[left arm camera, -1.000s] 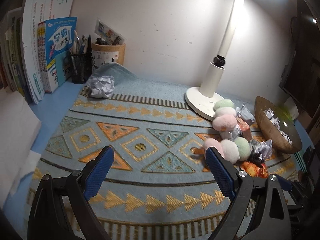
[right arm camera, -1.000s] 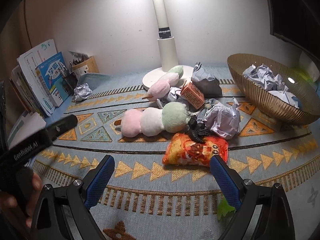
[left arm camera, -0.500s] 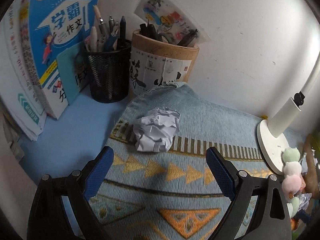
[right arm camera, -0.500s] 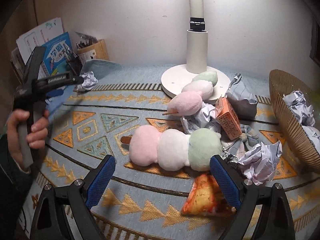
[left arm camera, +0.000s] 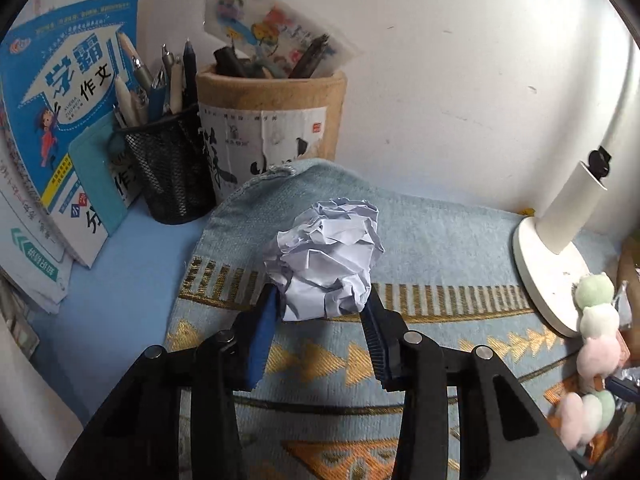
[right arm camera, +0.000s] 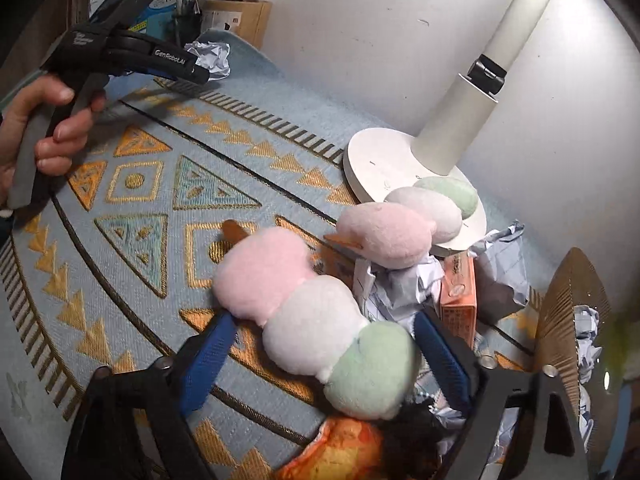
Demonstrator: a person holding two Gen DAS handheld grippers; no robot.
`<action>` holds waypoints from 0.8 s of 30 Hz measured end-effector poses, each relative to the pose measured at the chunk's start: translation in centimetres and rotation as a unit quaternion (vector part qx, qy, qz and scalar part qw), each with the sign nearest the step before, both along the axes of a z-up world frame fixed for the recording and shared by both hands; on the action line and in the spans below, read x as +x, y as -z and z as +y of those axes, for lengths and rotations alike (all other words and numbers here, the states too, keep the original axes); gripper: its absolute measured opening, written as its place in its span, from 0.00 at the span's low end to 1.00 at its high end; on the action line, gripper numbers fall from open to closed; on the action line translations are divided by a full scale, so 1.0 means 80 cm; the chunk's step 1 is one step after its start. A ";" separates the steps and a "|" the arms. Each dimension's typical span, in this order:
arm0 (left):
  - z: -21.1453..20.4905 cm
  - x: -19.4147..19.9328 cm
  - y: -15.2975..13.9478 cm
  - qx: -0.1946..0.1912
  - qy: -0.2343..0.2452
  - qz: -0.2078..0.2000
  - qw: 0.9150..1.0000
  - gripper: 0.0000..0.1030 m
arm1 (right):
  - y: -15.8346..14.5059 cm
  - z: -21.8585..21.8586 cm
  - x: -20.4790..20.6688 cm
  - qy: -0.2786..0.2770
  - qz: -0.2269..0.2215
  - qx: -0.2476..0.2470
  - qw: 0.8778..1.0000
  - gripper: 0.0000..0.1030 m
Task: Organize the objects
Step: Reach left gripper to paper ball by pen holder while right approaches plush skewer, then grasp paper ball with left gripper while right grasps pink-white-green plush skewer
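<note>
Two grabs at once: our left gripper [left arm camera: 322, 310] has just closed onto the paper ball [left arm camera: 326, 260] by the pen pots, while our right gripper [right arm camera: 324, 354], jaws narrowing but not yet pinching, straddles the plush skewer [right arm camera: 316, 320], which may squirt free.

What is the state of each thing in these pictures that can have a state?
left gripper: jaws have just been closing, shut on the paper ball.
paper ball: crumpled, on the rug, clamped.
right gripper: jaws have just been closing, open around the plush skewer.
plush skewer: lying on the rug, not yet pressed.
second plush skewer: leaning on the lamp base.
lamp: upright.
mesh pen cup: upright, full of pens.
</note>
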State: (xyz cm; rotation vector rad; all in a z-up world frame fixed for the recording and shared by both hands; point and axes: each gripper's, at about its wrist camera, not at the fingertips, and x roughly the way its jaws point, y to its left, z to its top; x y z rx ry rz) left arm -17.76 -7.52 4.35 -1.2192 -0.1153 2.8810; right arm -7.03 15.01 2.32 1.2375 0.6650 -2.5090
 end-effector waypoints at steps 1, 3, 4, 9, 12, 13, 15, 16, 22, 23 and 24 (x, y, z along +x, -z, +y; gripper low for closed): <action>0.005 0.010 -0.006 0.000 0.008 0.006 1.000 0.37 | 0.000 -0.003 -0.001 0.005 0.003 0.007 1.000 0.62; 0.018 0.033 -0.018 0.002 0.025 0.019 1.000 0.37 | -0.003 -0.003 0.000 0.017 0.000 0.001 1.000 0.57; 0.024 0.046 -0.024 0.003 0.032 0.027 0.999 0.37 | -0.006 -0.001 0.001 0.027 -0.001 -0.007 1.000 0.56; 0.044 0.116 -0.053 0.036 0.045 0.055 0.997 0.37 | -0.058 0.031 0.033 0.081 -0.012 -0.154 0.985 0.53; 0.053 0.158 -0.059 0.062 0.037 0.061 0.996 0.37 | -0.079 0.062 0.062 0.126 -0.047 -0.288 0.948 0.54; 0.059 0.164 -0.058 0.067 0.033 0.062 0.995 0.37 | -0.074 0.073 0.070 0.146 -0.066 -0.325 0.932 0.54; 0.065 0.194 -0.049 0.070 0.025 0.068 0.995 0.37 | -0.054 0.089 0.084 0.184 -0.100 -0.375 0.903 0.55; 0.072 0.204 -0.043 0.066 0.021 0.072 0.995 0.37 | -0.045 0.091 0.087 0.198 -0.107 -0.386 0.895 0.55; 0.091 0.222 -0.011 0.047 0.023 0.088 0.995 0.37 | -0.019 0.091 0.107 0.205 -0.057 -0.378 0.901 0.60; 0.094 0.219 -0.007 0.041 0.028 0.084 0.995 0.37 | -0.019 0.087 0.110 0.197 -0.044 -0.370 0.907 0.61; 0.096 0.216 -0.005 0.036 0.031 0.080 0.996 0.37 | -0.018 0.082 0.111 0.189 -0.035 -0.362 0.912 0.63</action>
